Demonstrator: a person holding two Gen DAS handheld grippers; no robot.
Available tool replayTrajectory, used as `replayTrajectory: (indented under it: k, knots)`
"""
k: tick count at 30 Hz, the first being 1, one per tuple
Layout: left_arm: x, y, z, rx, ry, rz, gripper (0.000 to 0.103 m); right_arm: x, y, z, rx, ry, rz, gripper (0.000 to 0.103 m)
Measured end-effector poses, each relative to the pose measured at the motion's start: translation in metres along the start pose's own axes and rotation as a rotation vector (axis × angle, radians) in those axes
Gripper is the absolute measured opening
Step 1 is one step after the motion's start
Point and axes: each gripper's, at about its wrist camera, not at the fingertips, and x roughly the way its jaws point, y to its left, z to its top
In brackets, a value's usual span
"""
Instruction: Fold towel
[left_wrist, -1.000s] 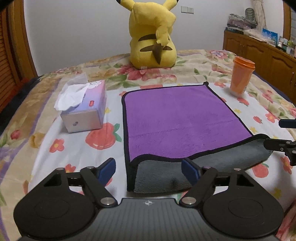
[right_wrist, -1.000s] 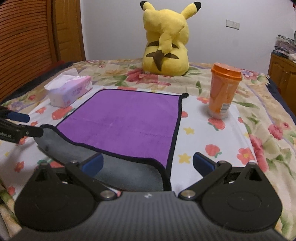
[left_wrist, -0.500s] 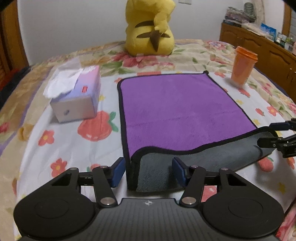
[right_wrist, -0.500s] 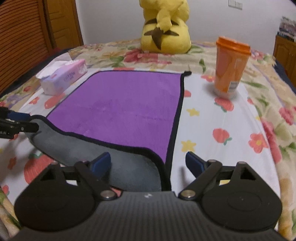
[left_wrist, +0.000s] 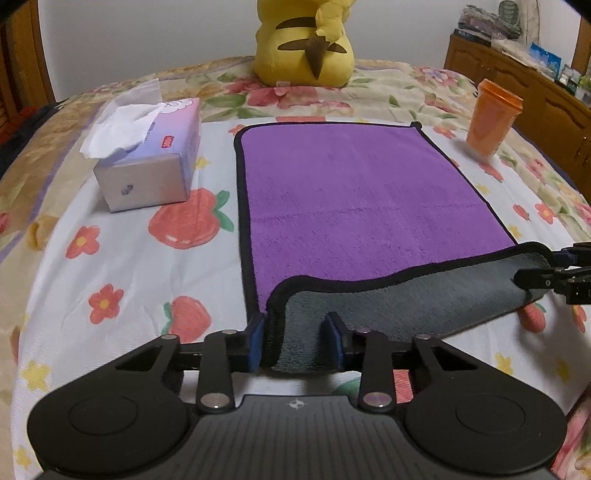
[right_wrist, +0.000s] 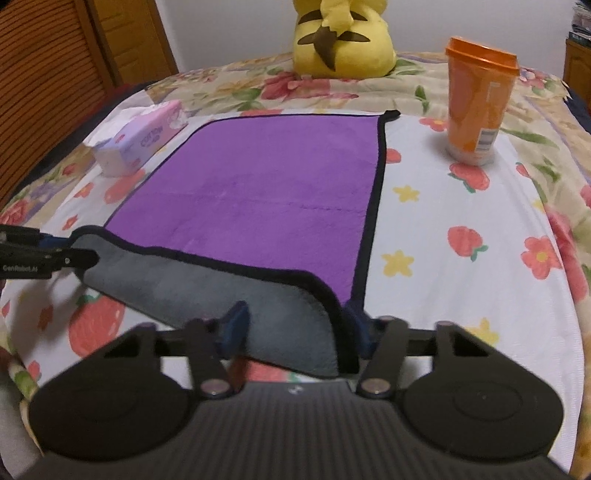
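Note:
A purple towel with black trim and a grey underside lies flat on the flowered bed; it also shows in the right wrist view. Its near edge is turned over, grey side up. My left gripper has its blue pads closed in on the near left corner of the turned edge. My right gripper has its pads closed in on the near right corner. Each gripper shows at the edge of the other's view: the right one, the left one.
A tissue box stands left of the towel. An orange lidded cup stands to its right. A yellow plush toy sits at the far side. A wooden cabinet lines the right wall.
Both grippers moved forward and their pads closed from wide open onto the towel's turned near corners. The near edge is lifted slightly more.

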Motion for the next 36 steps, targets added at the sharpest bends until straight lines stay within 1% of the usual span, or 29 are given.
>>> replayTrajectory:
  k: [3,4,5,9,10,11,16,27,29,31,36]
  knots:
    - [-0.001,-0.001,0.000,0.005,-0.007,0.009,0.026,0.000,-0.002,0.002,0.004,0.003,-0.004,0.036]
    - [-0.002,-0.001,0.000,0.003,-0.009,0.008,0.021,-0.001,-0.003,0.002,0.004,0.003,-0.008,0.029]
    - [-0.002,0.000,0.000,-0.001,-0.012,0.005,0.019,-0.001,-0.004,0.002,0.003,0.003,-0.013,0.025]
    - [-0.005,0.000,0.001,0.001,-0.026,-0.001,0.013,-0.002,-0.005,0.002,-0.010,-0.005,-0.017,0.020]
    - [-0.005,-0.001,0.002,0.004,-0.029,-0.002,0.012,-0.003,-0.004,0.003,-0.016,-0.009,-0.017,0.017]
    - [-0.007,-0.001,0.002,0.007,-0.035,-0.003,0.012,-0.003,-0.004,0.003,-0.023,-0.013,-0.019,0.009]
    - [-0.019,-0.003,0.006,0.011,-0.084,-0.015,0.010,-0.006,-0.003,0.005,-0.040,-0.039,-0.019,0.005]
    - [-0.043,-0.007,0.013,0.011,-0.194,-0.018,0.010,-0.019,-0.005,0.011,-0.036,-0.141,-0.018,0.005]
    - [-0.048,-0.009,0.015,0.017,-0.228,-0.011,0.010,-0.021,-0.005,0.012,-0.034,-0.155,-0.019,0.005]
    - [-0.053,-0.011,0.016,0.012,-0.246,-0.003,0.009,-0.024,-0.006,0.013,-0.030,-0.177,-0.017,0.005]
    - [-0.063,-0.011,0.018,0.001,-0.296,-0.018,0.009,-0.033,-0.006,0.018,-0.032,-0.226,-0.006,0.005]
